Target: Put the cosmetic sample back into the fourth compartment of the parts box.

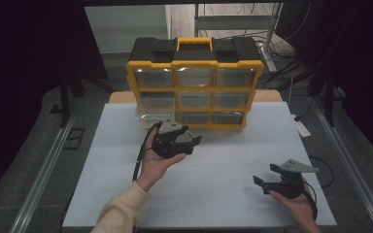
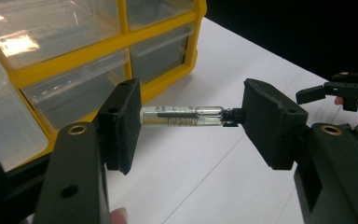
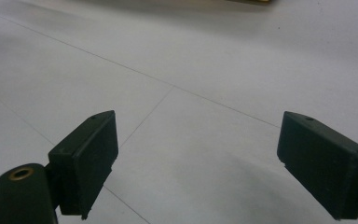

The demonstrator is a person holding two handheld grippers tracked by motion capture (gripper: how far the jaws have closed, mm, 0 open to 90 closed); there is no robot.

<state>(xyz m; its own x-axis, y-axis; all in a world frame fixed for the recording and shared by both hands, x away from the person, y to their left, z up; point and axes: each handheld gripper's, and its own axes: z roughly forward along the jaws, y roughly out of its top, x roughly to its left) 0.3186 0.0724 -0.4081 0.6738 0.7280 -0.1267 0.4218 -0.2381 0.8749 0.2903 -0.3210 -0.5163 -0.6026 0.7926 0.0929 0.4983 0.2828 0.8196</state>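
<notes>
While the left gripper (image 2: 191, 116) clamps the glass vial (image 2: 182, 116) lengthwise above the white table (image 1: 213, 189) beside the yellow drawer organizer (image 1: 194, 63), pickup appears complete, placement remains outstanding, and the right gripper (image 3: 196, 163) stands wide and empty.

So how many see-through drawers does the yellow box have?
9 slots: three top, three middle, three bottom. The bottom-left drawer sits pulled out on the table. The left hand-held gripper may hide part of that row.

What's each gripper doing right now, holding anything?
Left gripper: closed endwise on a small clear tube, lifted off the table.
Right gripper: open, nothing between its jaws.
</notes>
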